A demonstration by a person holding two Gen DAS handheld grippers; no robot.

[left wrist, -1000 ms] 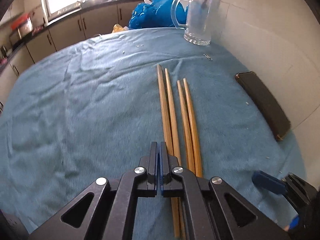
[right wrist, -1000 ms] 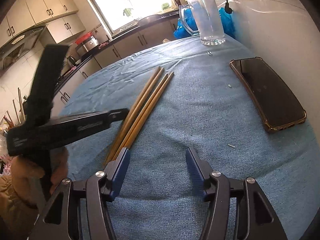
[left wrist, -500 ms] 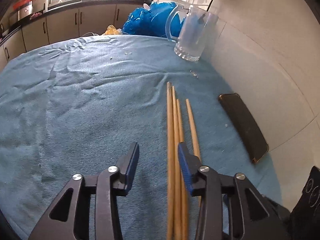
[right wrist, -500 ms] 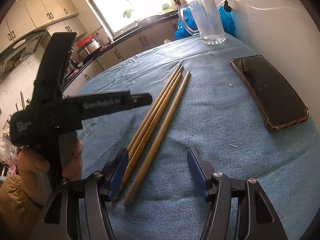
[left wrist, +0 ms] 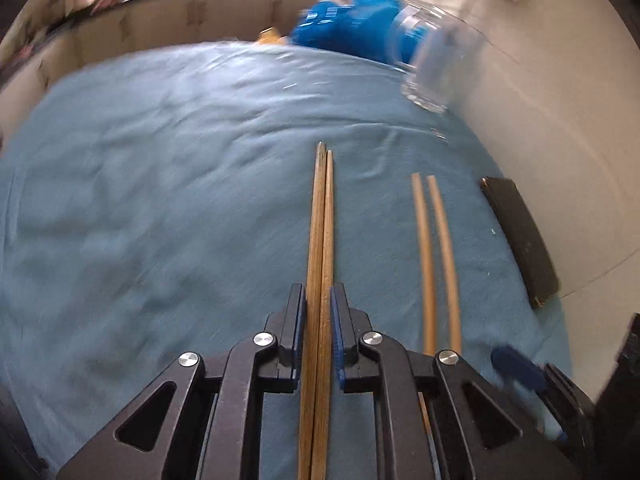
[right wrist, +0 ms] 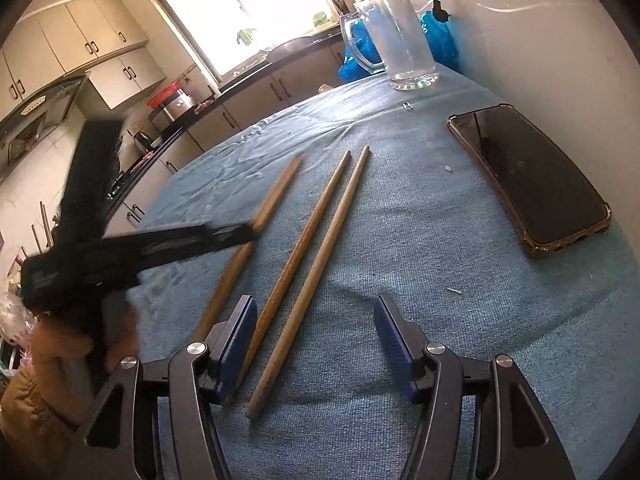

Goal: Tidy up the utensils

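While left claw (left wrist: 319, 320) clamps two chopsticks (left wrist: 320, 232) low over cloth, right claw (right wrist: 316, 344) gapes.

Four wooden chopsticks (right wrist: 308, 256), two pairs.

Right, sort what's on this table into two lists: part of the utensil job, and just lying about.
Part of the job:
- clamped chopstick pair, in the left claw
- loose chopstick pair, ahead of the open right claw
- glass mug, the likely holder

Just lying about:
- phone
- blue bag
- blue cloth
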